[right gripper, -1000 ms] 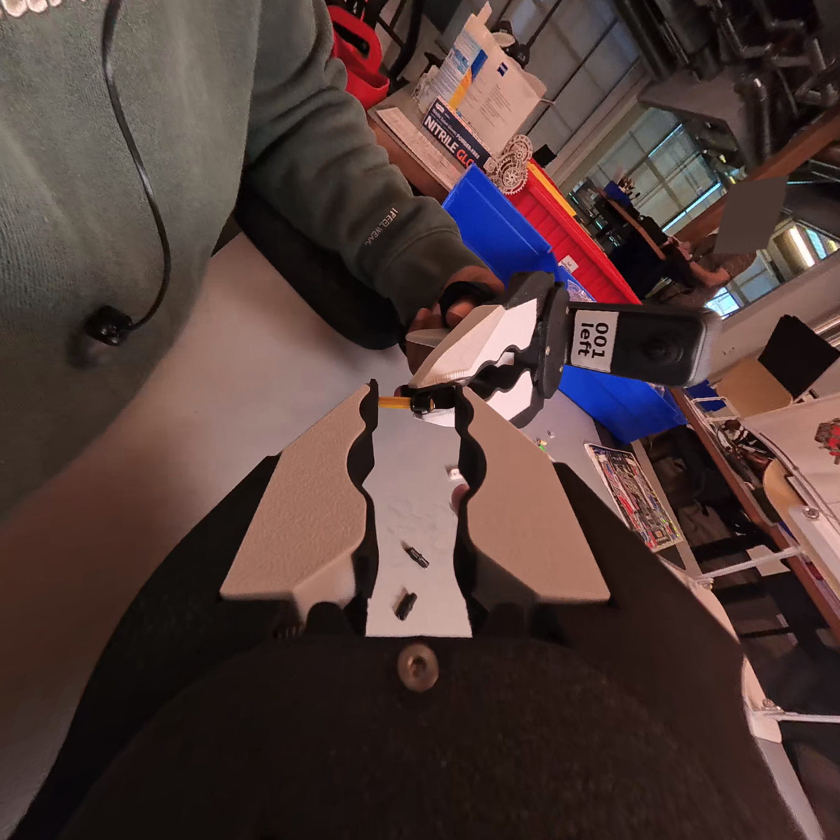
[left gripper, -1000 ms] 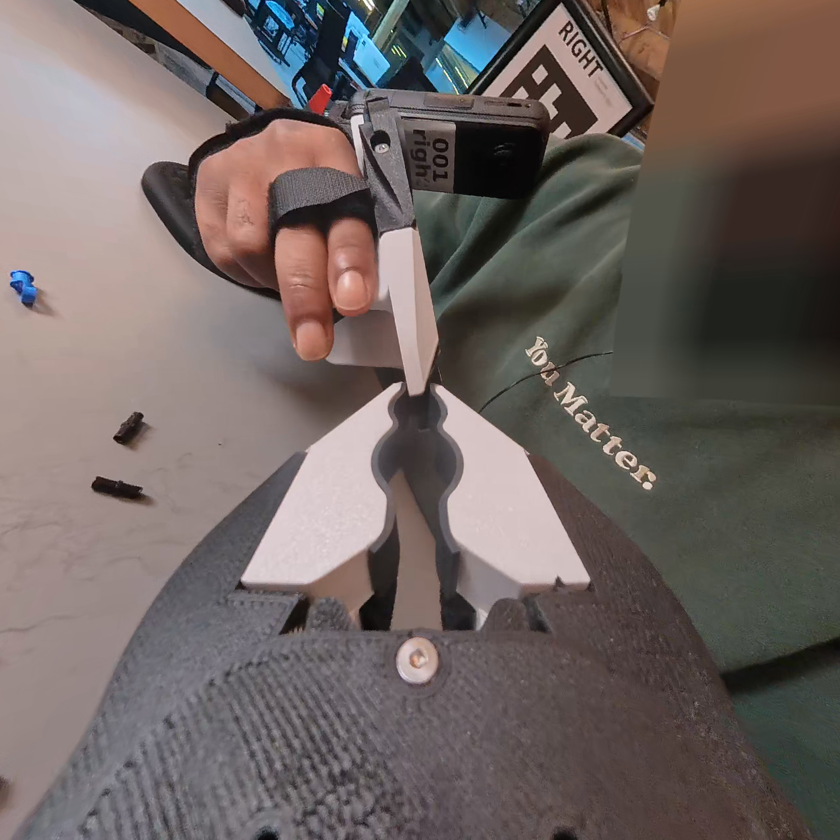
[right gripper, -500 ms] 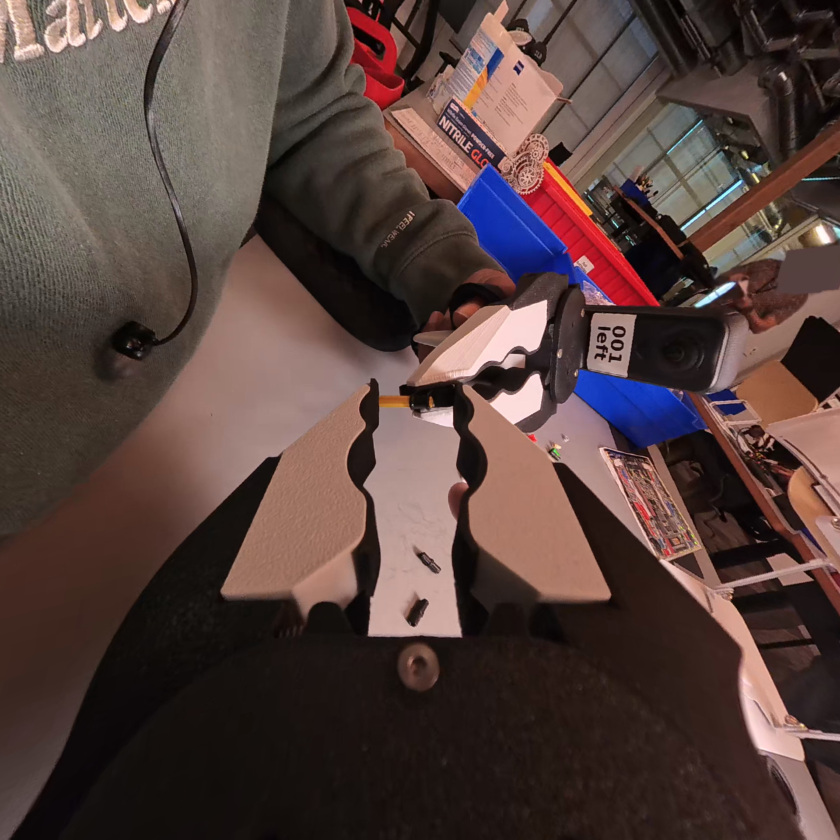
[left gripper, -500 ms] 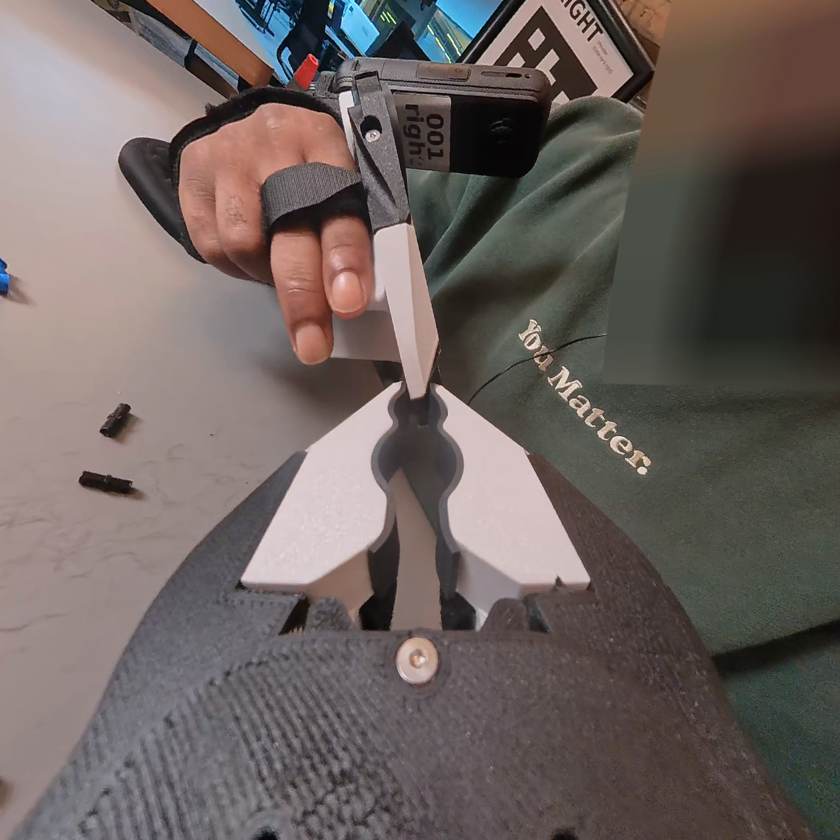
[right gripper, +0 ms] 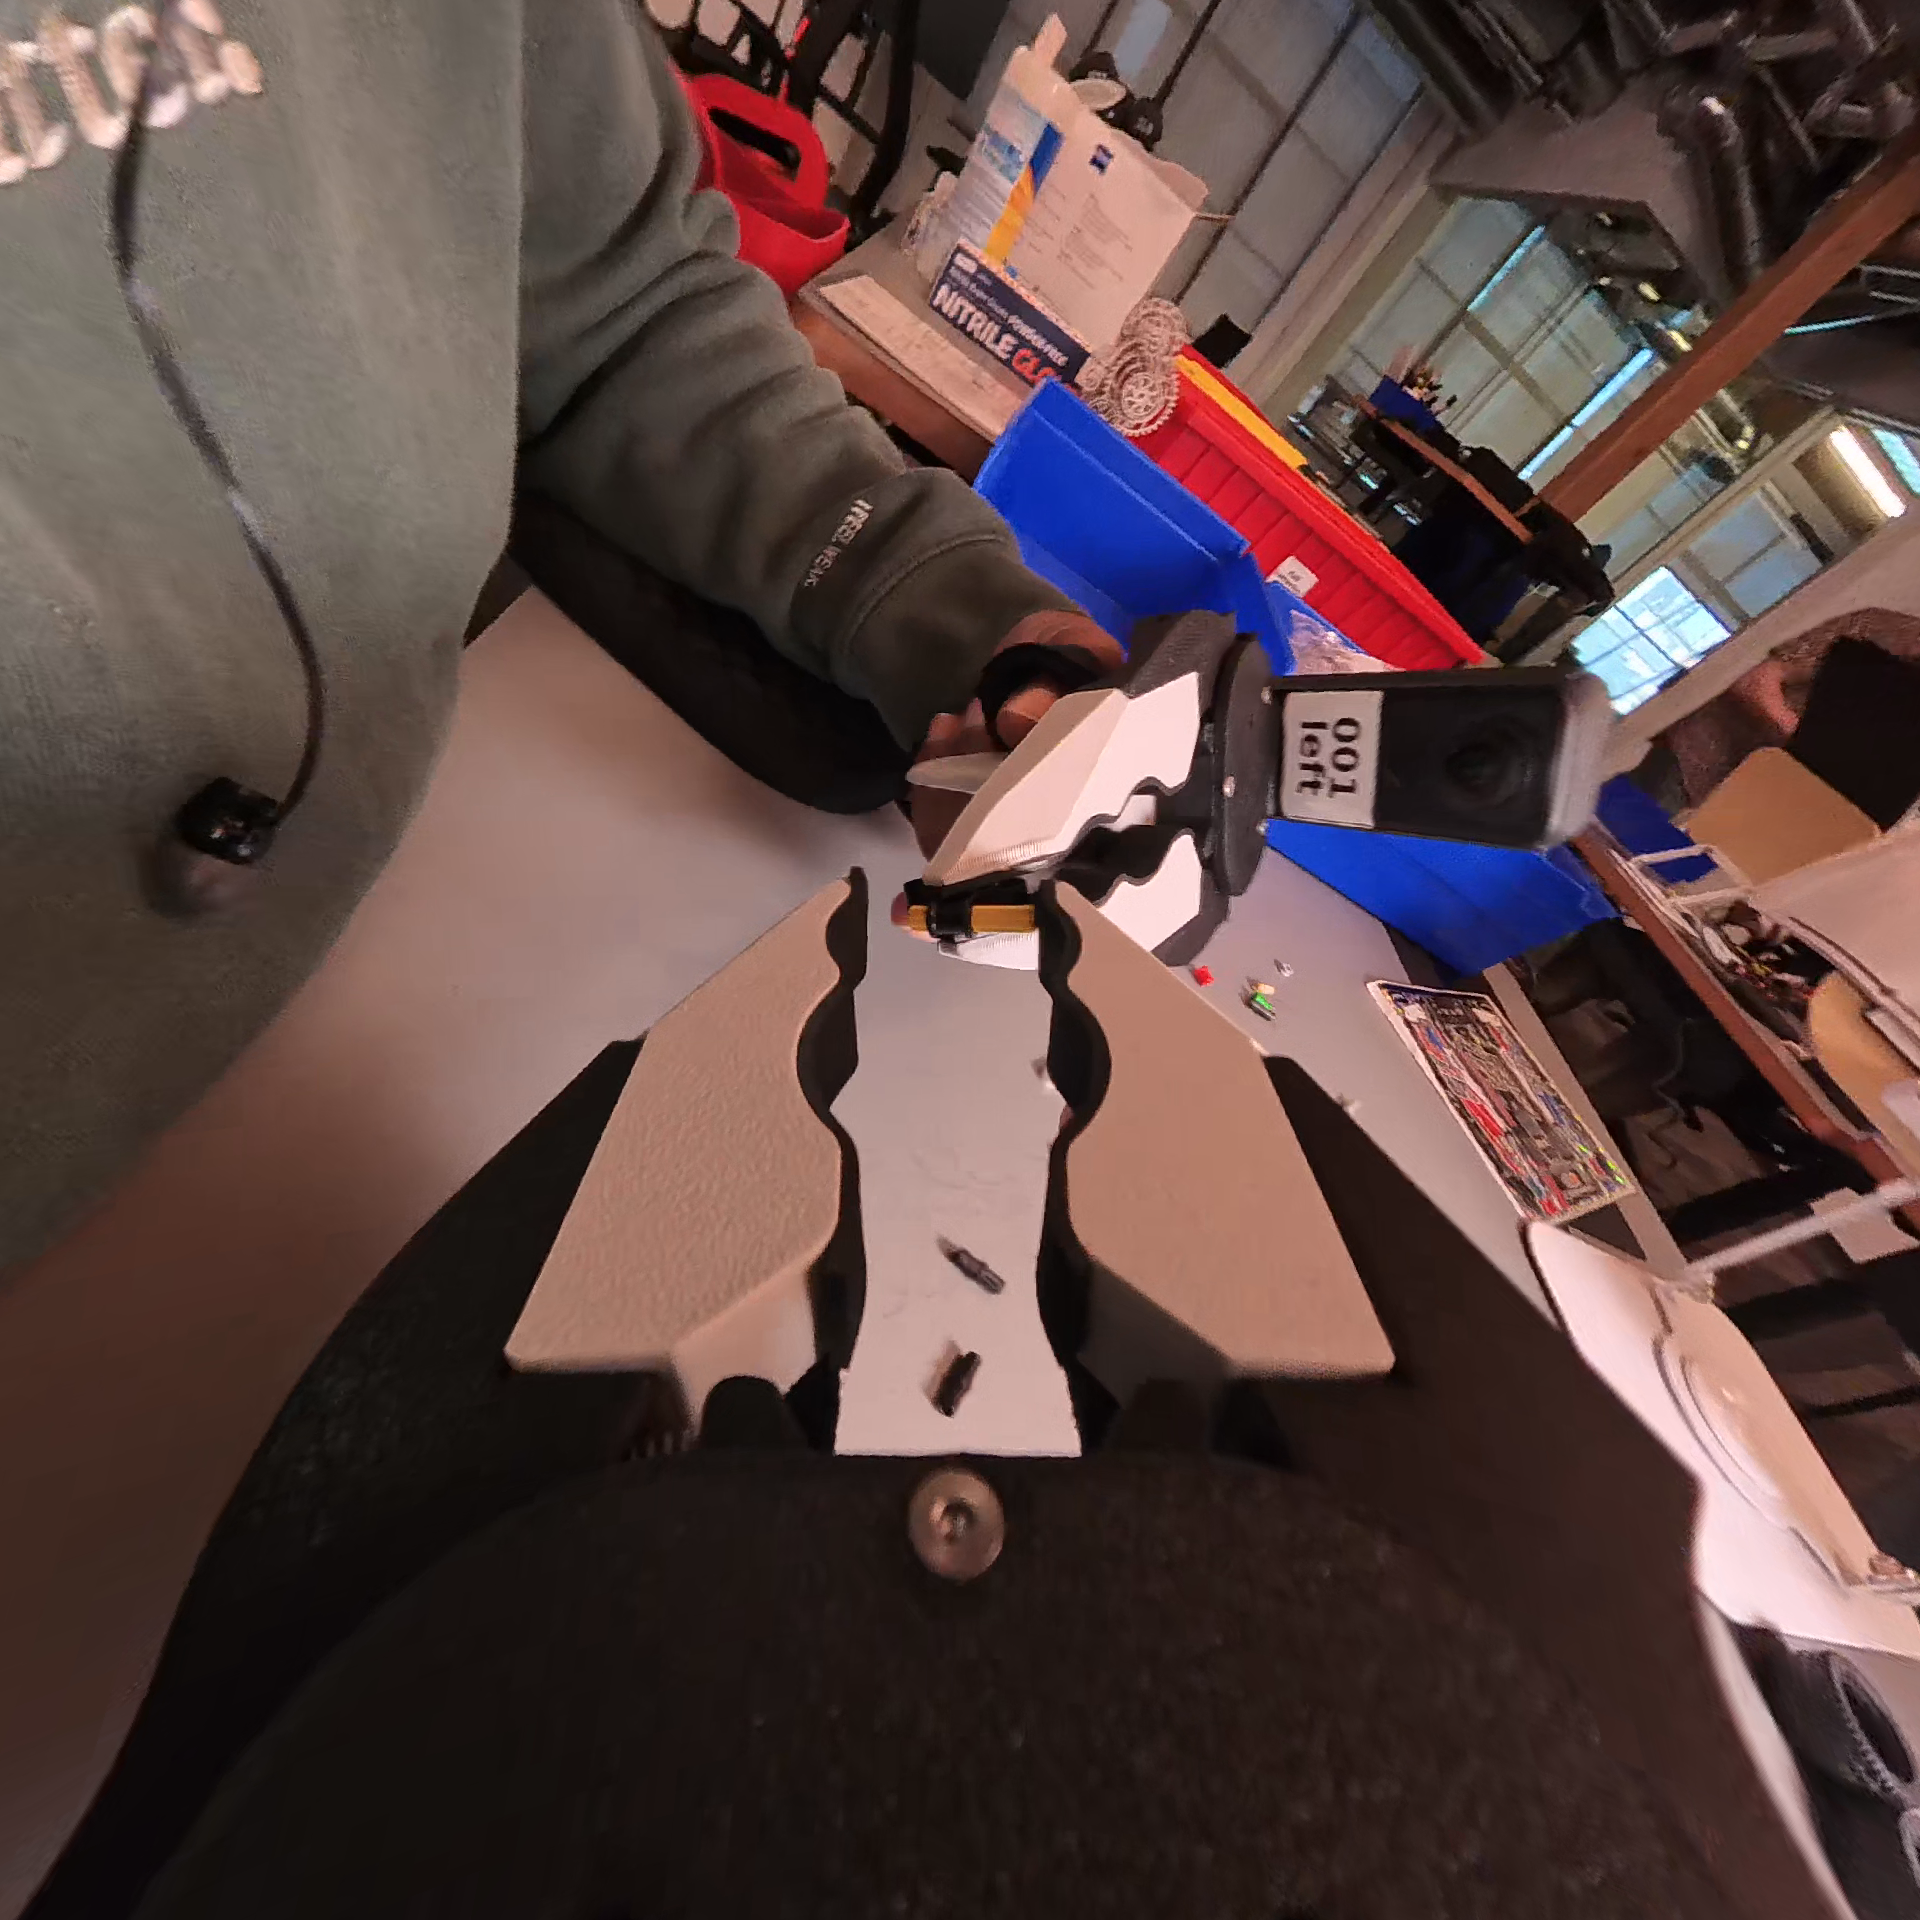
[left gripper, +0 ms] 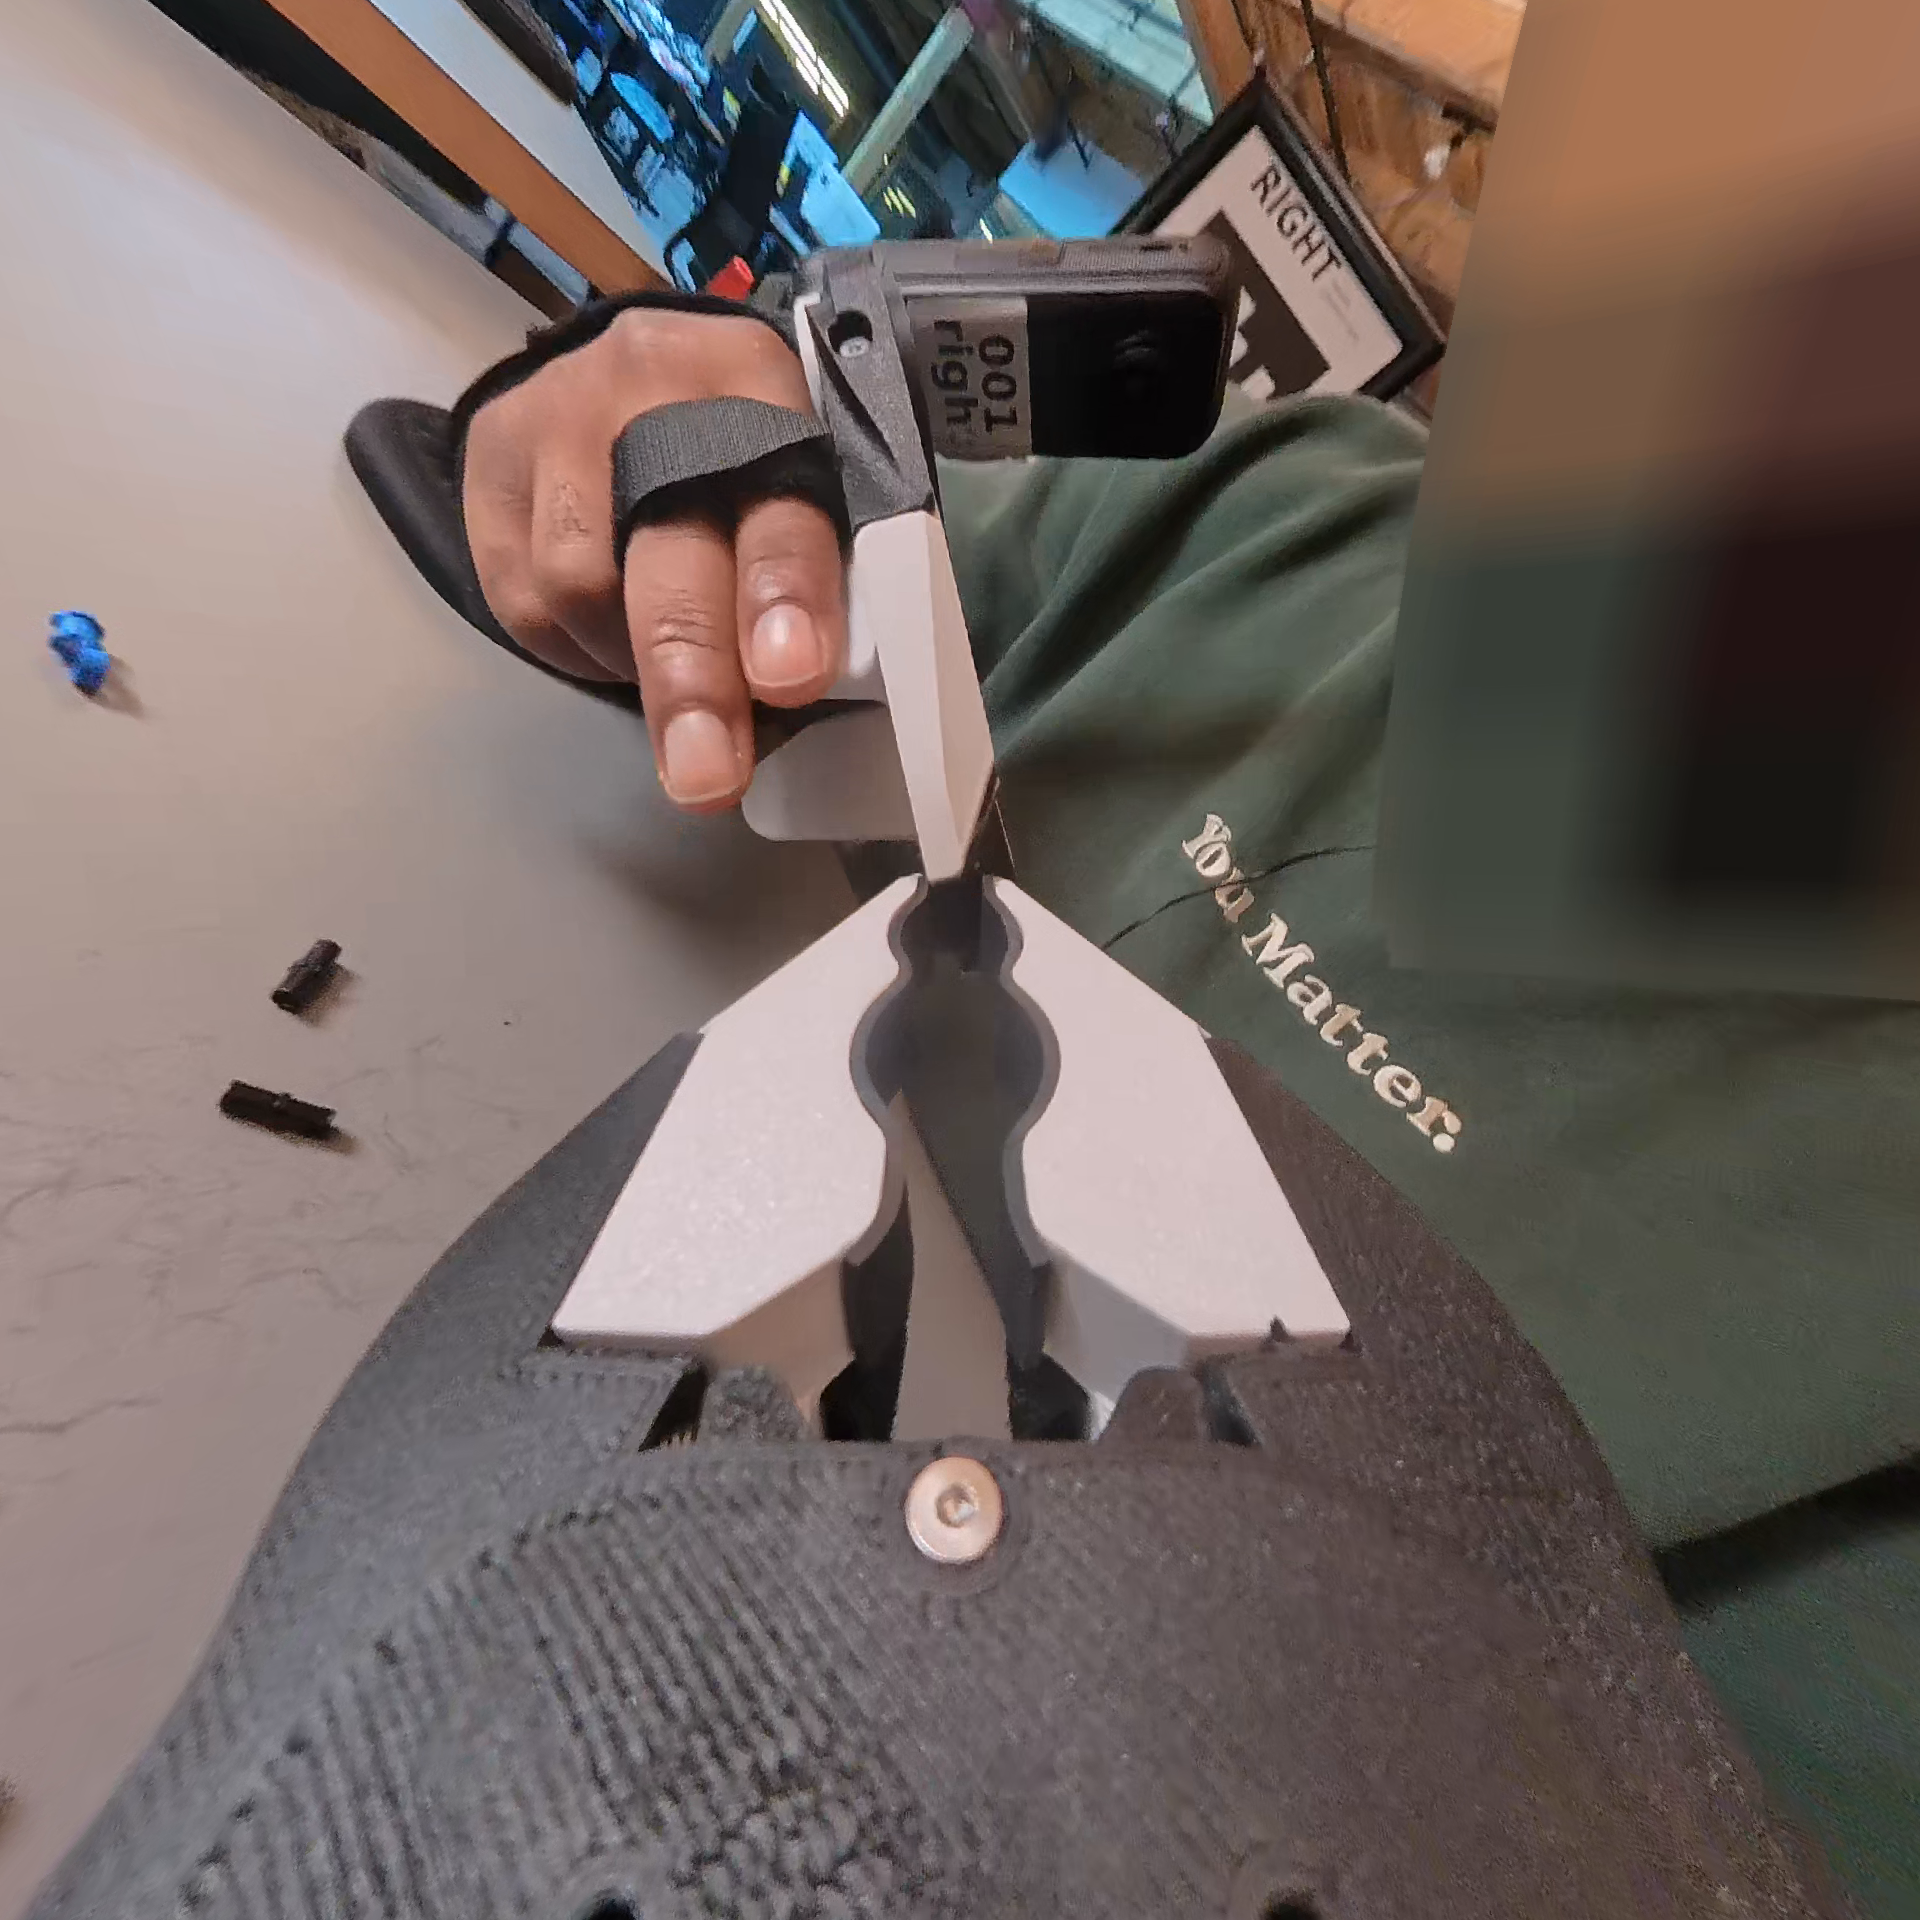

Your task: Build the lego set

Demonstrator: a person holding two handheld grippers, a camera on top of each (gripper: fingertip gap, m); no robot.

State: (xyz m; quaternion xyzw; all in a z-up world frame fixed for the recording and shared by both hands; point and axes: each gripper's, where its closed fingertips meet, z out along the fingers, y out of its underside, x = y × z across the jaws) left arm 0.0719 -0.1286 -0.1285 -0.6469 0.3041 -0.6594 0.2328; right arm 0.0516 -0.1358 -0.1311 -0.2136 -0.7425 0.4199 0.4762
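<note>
My left gripper is shut on a small yellow lego piece with a black connector on it, held above the grey table. In the left wrist view only a dark part of the piece shows between my fingertips. My right gripper is open, its two fingers on either side of the yellow piece, with a small gap on the left. The left gripper comes in from the right in the right wrist view. The right gripper points down at my left fingertips.
Two black pins and a blue piece lie on the table; the pins also show under my right gripper. A booklet, small loose pieces, and blue bins are at the right. The person's green sweatshirt is close. My left and right fingertips are right by each other.
More of the yellow piece now shows between my right fingers. Both grippers have shifted slightly; the left grip and the right finger gap are unchanged.
</note>
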